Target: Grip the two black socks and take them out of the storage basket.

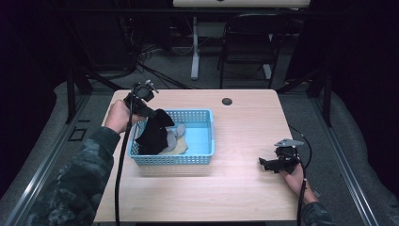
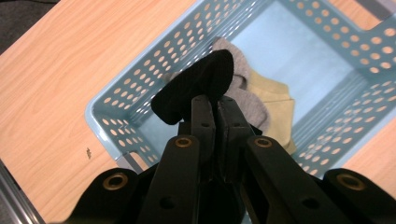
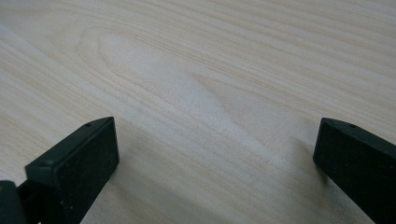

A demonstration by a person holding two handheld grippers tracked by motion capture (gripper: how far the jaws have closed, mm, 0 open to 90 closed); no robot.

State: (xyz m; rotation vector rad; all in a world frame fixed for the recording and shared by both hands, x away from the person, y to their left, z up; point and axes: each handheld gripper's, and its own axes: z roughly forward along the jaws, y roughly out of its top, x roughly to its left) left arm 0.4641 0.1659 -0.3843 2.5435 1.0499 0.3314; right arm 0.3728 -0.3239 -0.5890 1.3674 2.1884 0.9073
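My left gripper hangs over the left end of a blue perforated basket, shut on a black cloth that droops from its jaws into the basket. In the left gripper view the jaws pinch the black cloth tight. Under it in the basket lie a grey cloth and a beige cloth. My right gripper rests low on the table at the right, open, with bare wood between its fingers.
The wooden table has a dark round hole near its far edge. A chair and a table leg stand beyond it. The basket's right half holds bare floor.
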